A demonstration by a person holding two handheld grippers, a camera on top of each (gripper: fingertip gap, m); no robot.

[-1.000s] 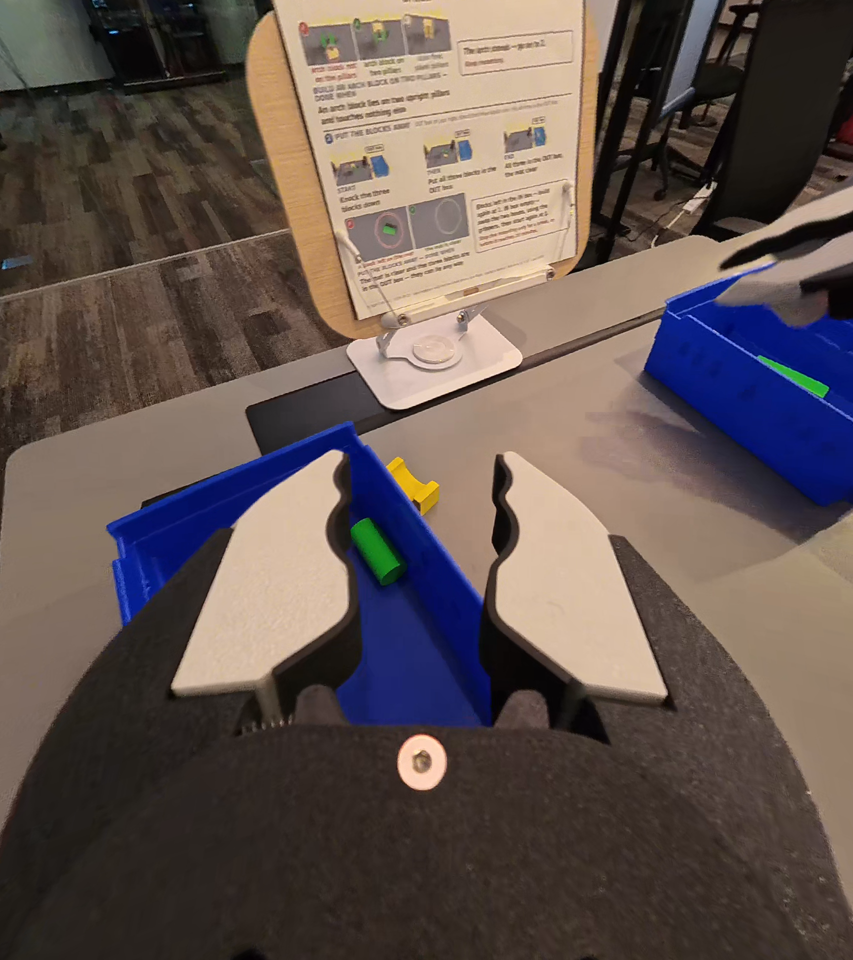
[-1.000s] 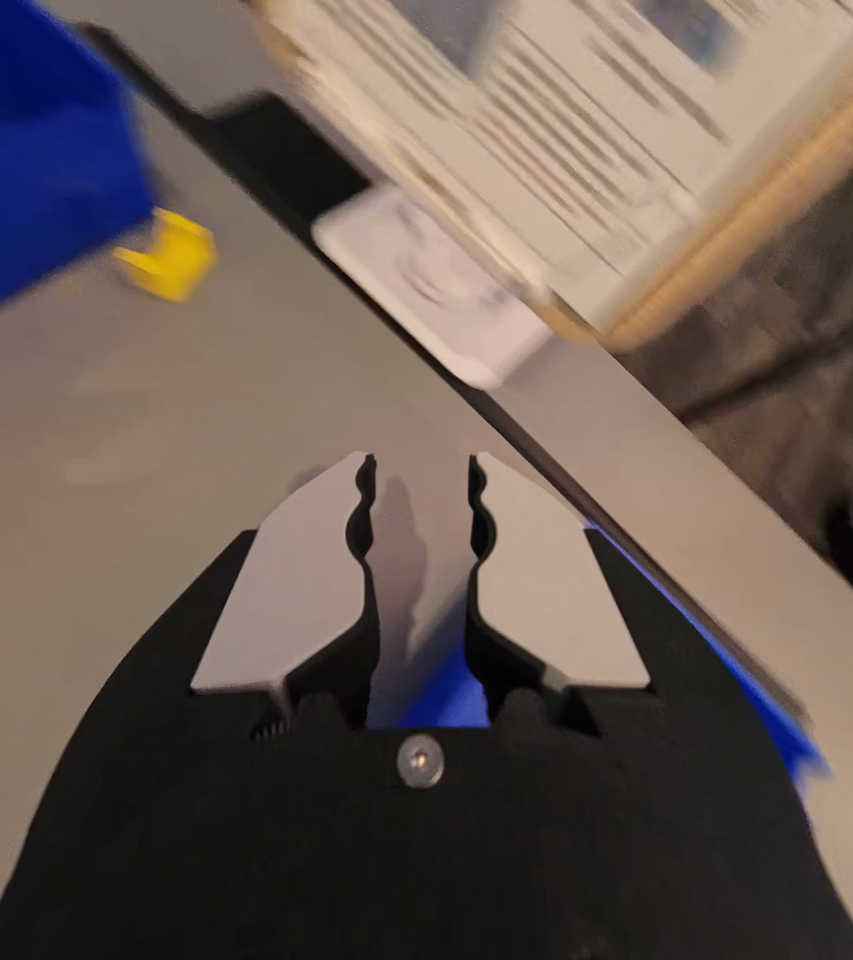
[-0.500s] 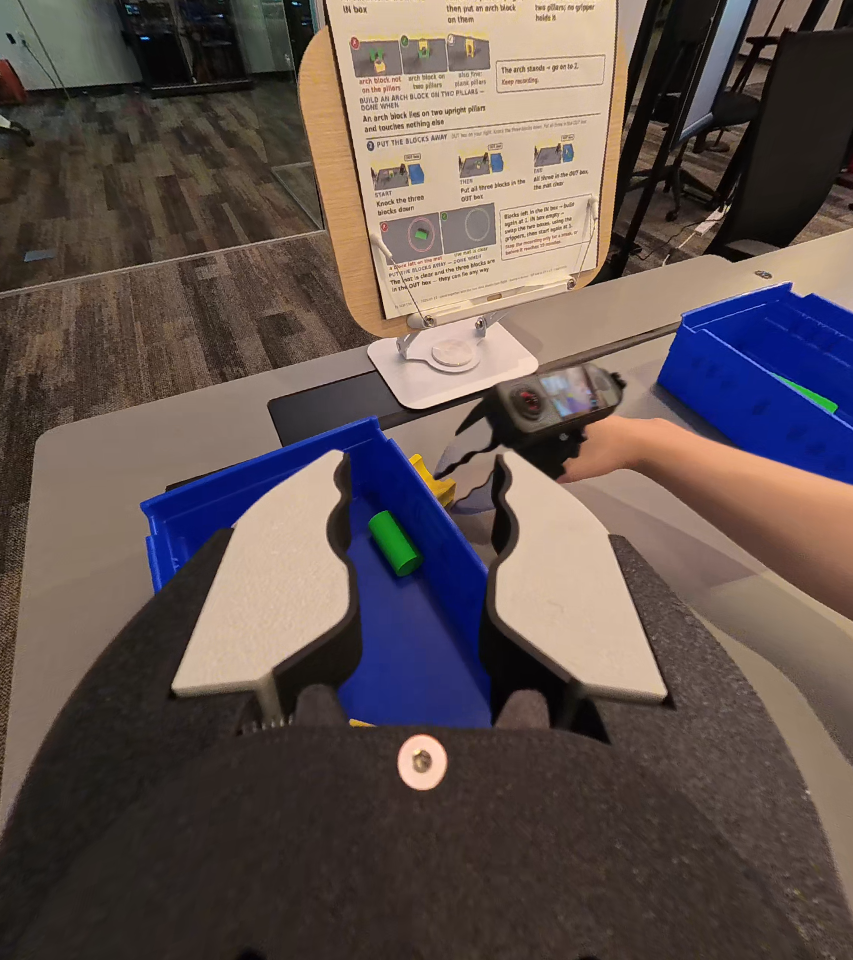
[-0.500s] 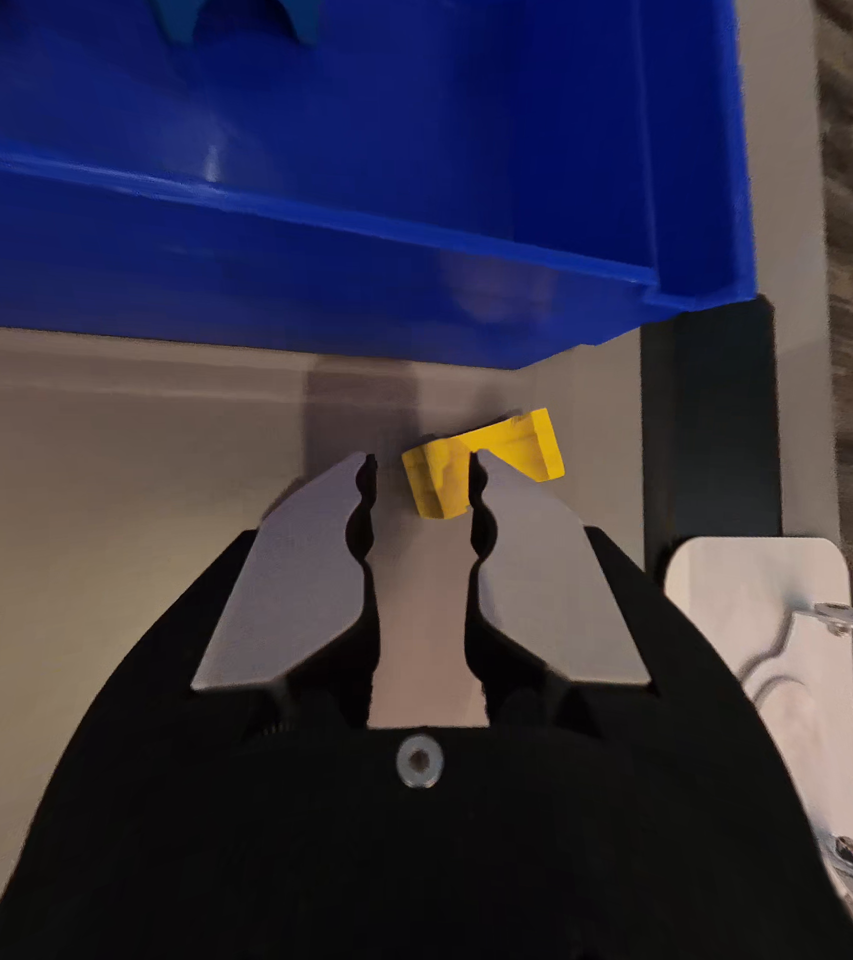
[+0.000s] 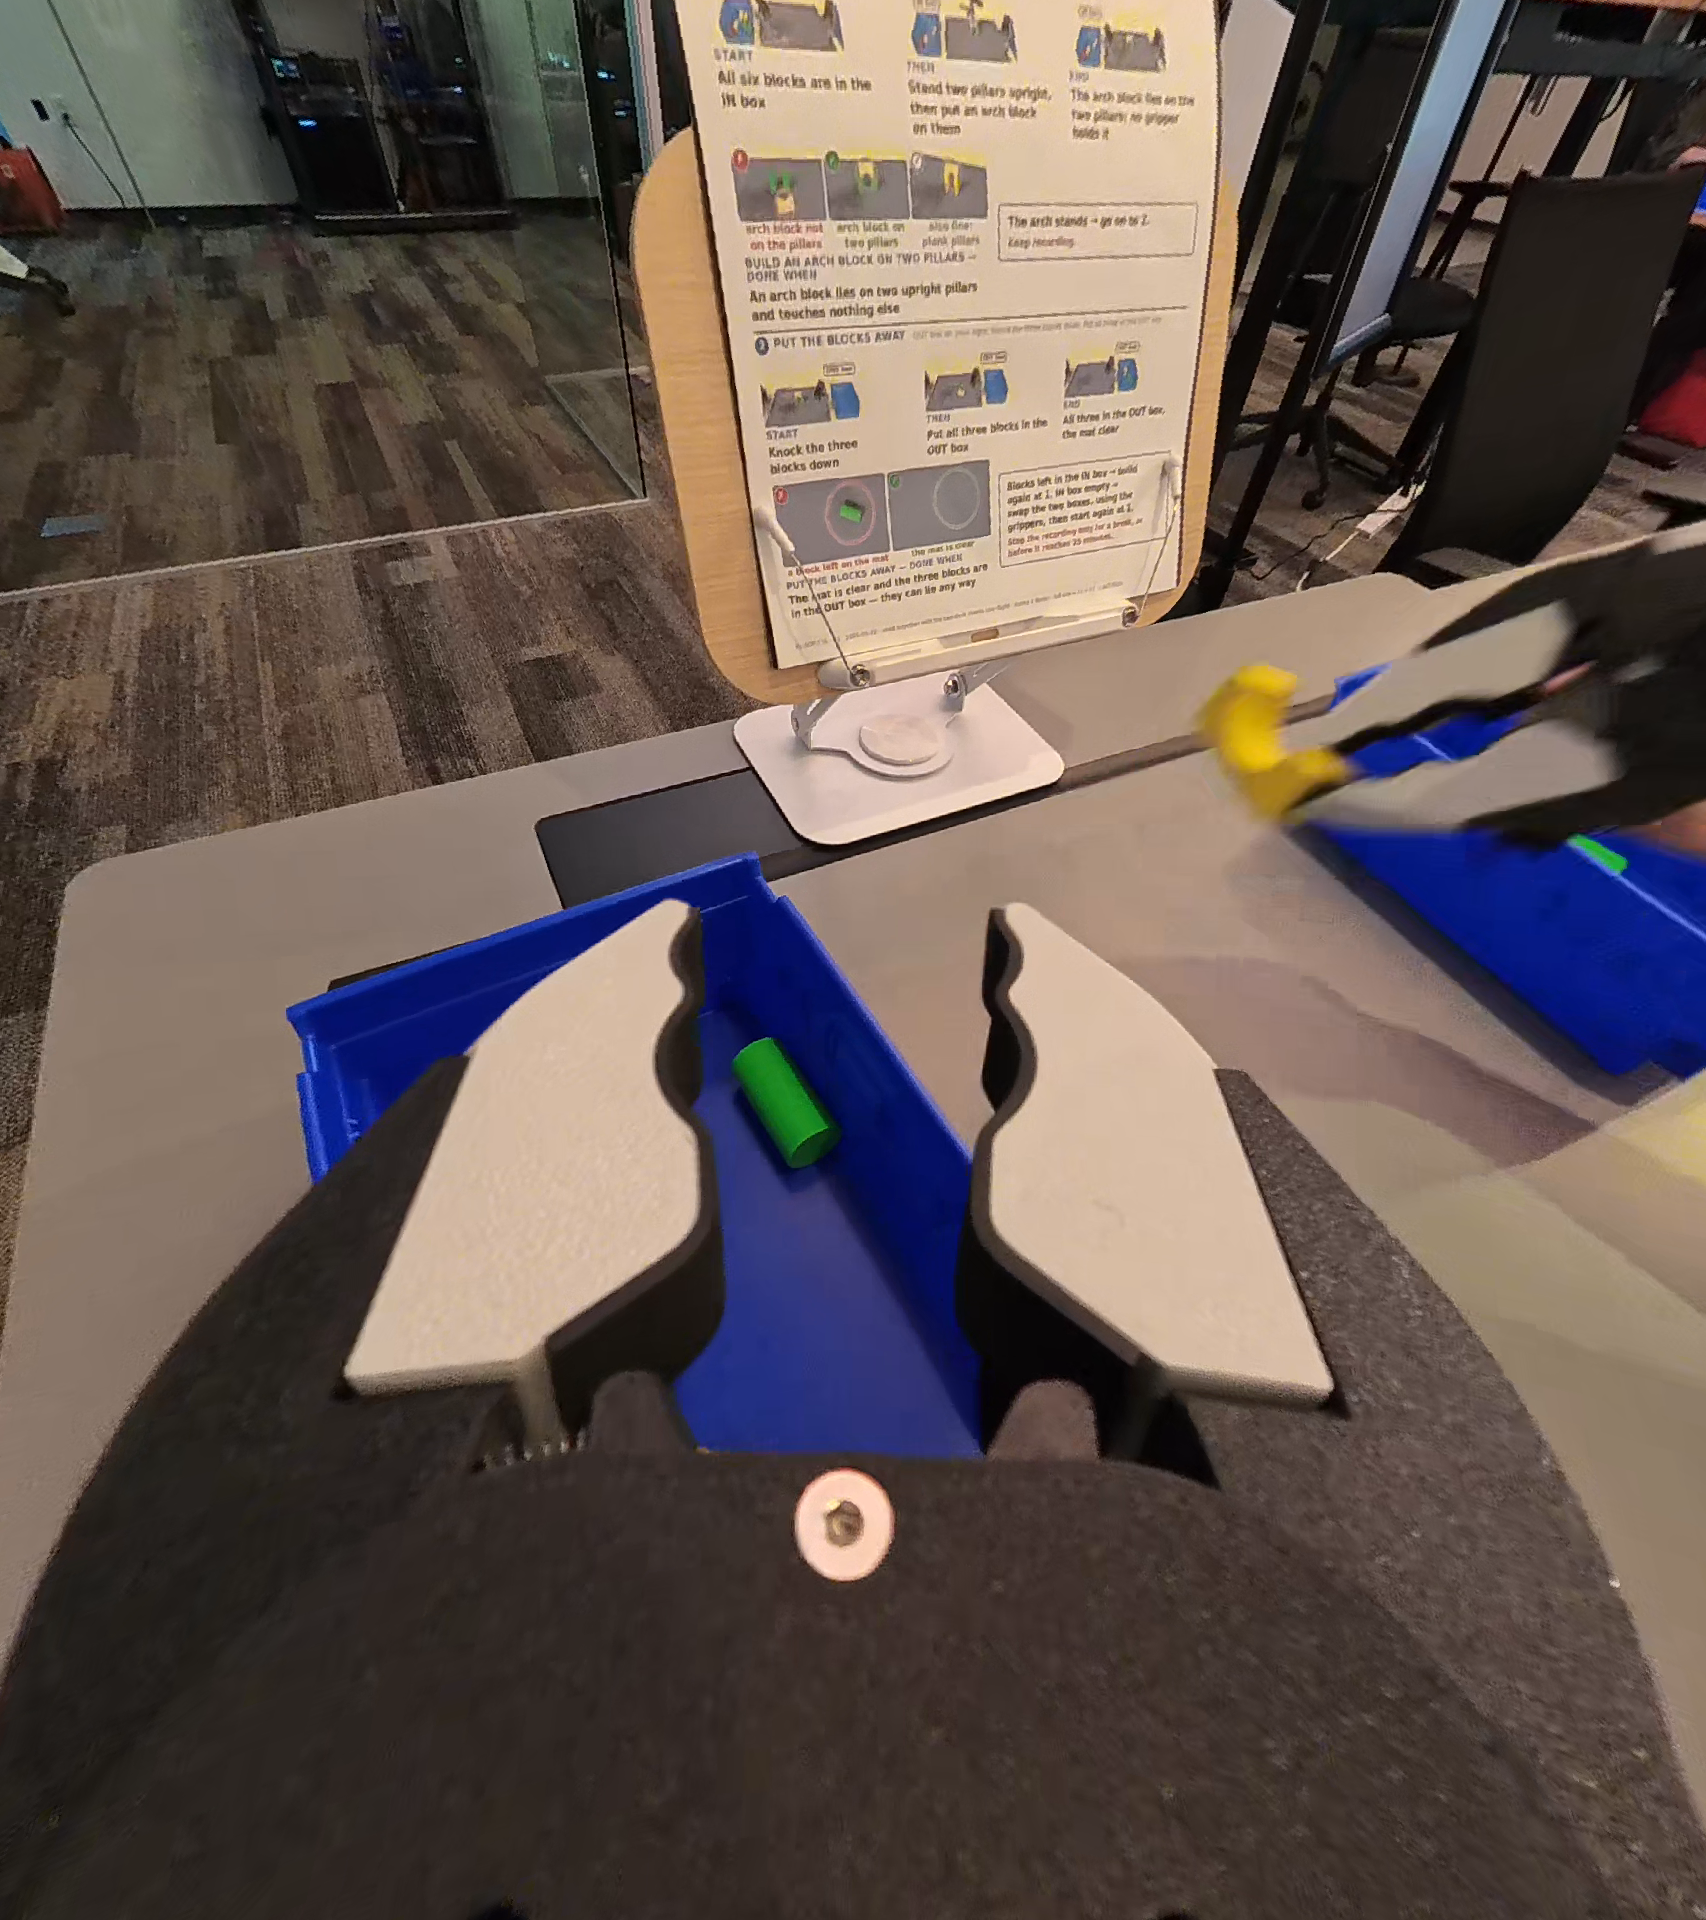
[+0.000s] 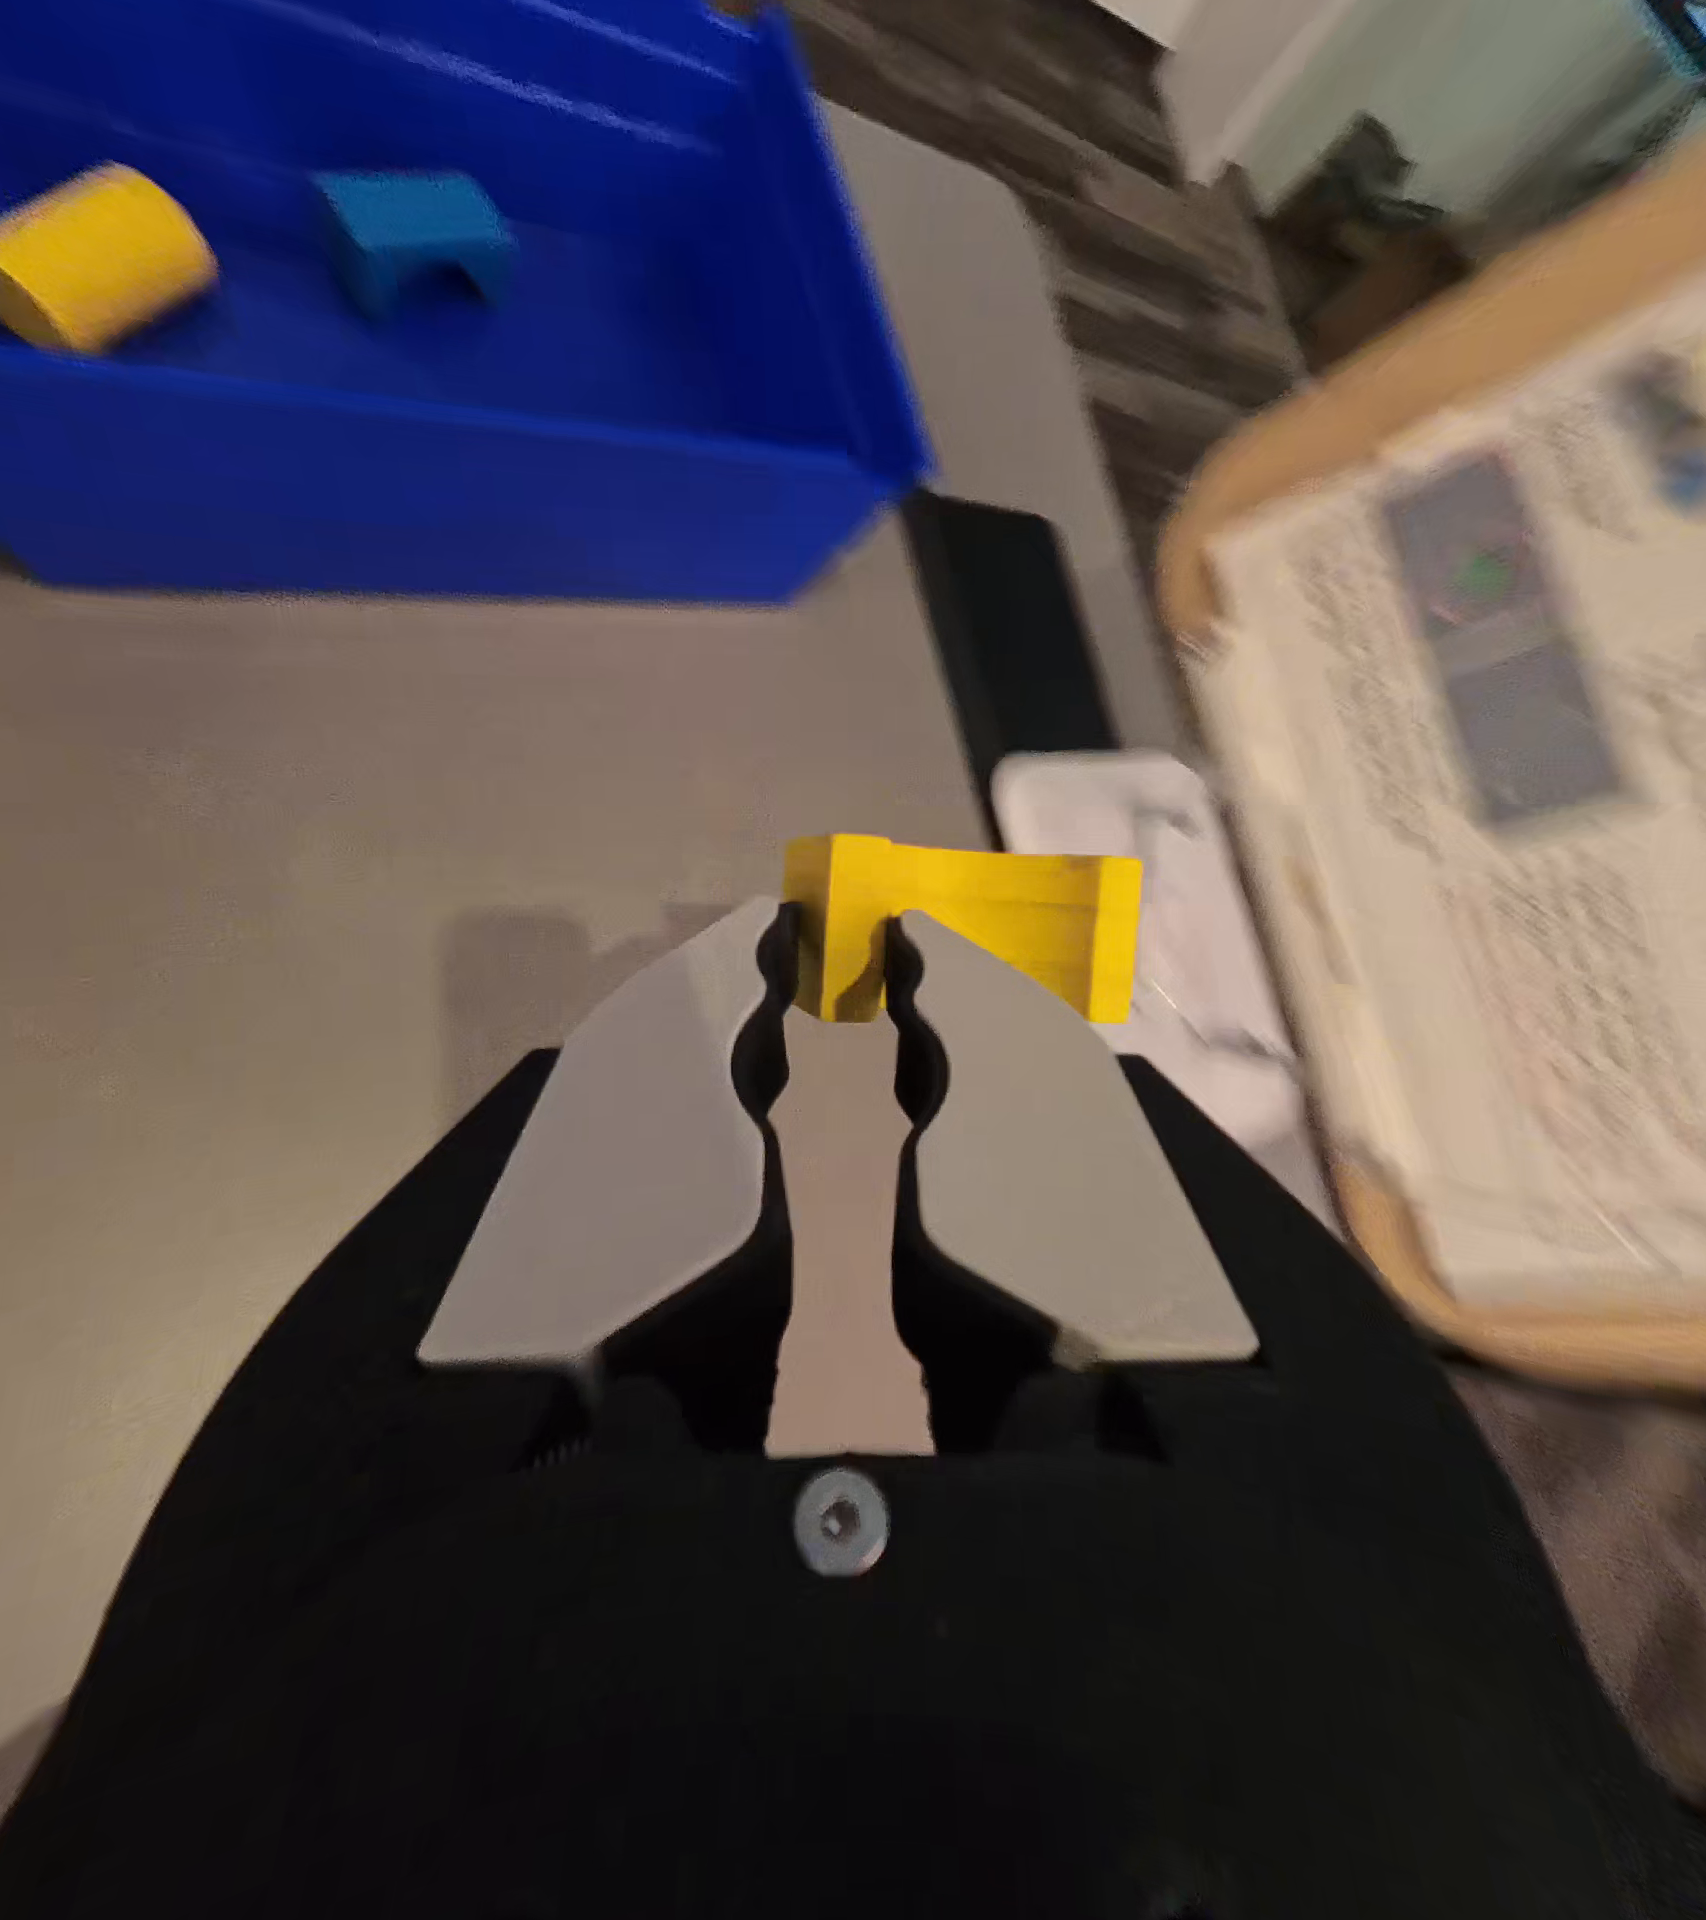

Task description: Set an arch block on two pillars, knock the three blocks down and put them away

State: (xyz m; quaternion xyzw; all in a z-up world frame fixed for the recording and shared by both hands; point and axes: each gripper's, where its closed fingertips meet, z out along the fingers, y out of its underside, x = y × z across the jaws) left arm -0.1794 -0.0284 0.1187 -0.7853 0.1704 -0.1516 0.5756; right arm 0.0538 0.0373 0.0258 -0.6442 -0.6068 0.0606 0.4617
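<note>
Right wrist view: yellow arch block (image 6: pixel 974 925) crosswise in right tongs (image 6: pixel 838 925)

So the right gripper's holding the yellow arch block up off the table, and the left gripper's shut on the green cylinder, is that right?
Not quite. The right gripper does hold the yellow arch block off the table, but the left gripper holds nothing. In the left wrist view its jaws stand open, and the green cylinder lies loose in the blue bin below.

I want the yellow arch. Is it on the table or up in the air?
In the air: the right claw pinches the arch clear above the table.
</note>
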